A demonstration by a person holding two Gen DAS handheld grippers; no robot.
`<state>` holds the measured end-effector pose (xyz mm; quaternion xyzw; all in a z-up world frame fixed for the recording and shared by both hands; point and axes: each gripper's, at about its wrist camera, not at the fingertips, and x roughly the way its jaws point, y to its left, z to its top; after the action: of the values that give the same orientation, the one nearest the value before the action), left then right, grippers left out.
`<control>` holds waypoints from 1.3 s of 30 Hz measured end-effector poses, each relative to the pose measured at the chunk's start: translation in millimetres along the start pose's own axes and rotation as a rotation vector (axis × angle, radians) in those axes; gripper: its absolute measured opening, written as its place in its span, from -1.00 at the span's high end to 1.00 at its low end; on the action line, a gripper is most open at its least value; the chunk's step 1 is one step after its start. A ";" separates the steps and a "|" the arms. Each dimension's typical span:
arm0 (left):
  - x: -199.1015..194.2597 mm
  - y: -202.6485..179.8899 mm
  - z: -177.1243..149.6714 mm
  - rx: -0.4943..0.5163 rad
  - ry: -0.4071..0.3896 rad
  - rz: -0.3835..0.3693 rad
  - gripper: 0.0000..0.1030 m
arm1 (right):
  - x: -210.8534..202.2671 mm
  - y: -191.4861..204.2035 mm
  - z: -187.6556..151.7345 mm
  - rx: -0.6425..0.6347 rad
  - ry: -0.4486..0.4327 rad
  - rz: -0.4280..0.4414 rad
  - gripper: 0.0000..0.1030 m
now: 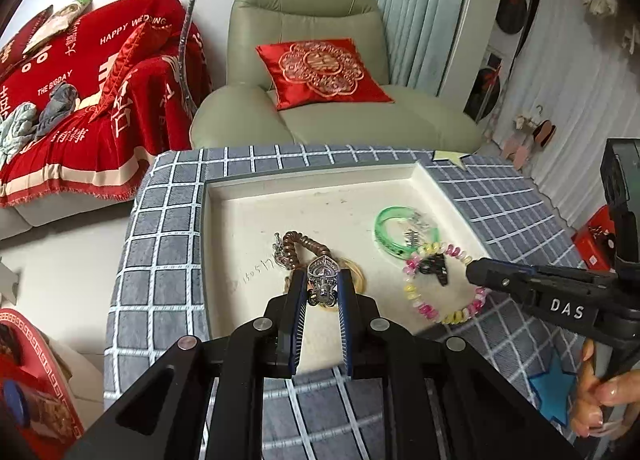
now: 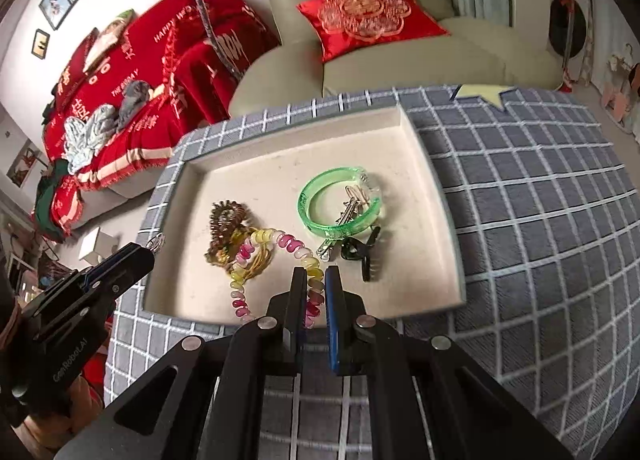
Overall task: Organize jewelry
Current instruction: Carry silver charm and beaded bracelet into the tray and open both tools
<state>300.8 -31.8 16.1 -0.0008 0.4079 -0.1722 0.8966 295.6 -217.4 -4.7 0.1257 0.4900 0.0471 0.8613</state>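
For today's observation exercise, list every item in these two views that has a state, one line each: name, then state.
left hand-held gripper: shut on the silver ornament
right hand-held gripper: shut on the pink and yellow coil bracelet
green bangle: lying flat in the tray
black claw clip: lying in tray beside bangle
brown coil band: resting in tray

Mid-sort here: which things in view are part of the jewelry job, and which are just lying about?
Job:
silver pendant in left gripper
pink-yellow coil bracelet in right gripper
green bangle
brown coil
tray

Lying about:
red cushion
armchair
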 end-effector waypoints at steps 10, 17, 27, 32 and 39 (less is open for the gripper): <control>48.5 1.3 -3.1 -0.005 0.063 0.035 0.39 | 48.2 -13.9 7.4 0.020 0.054 -0.041 0.81; 63.4 1.9 -8.2 -0.003 0.086 0.063 0.39 | 52.2 -20.1 16.2 0.002 0.018 -0.102 0.81; 68.3 -3.8 -10.3 0.020 0.090 0.085 0.39 | 59.7 -21.8 11.5 -0.010 0.034 -0.126 0.81; 69.9 -5.5 -12.2 0.033 0.096 0.095 0.39 | 62.5 -21.5 10.5 -0.012 0.048 -0.129 0.80; 71.4 -8.9 -13.9 0.048 0.096 0.100 0.39 | 65.1 -21.3 13.7 -0.009 0.062 -0.124 0.75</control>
<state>331.3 -60.3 -44.1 0.0493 0.4456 -0.1366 0.8834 340.0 -226.9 -57.8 0.0894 0.5230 -0.0004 0.8476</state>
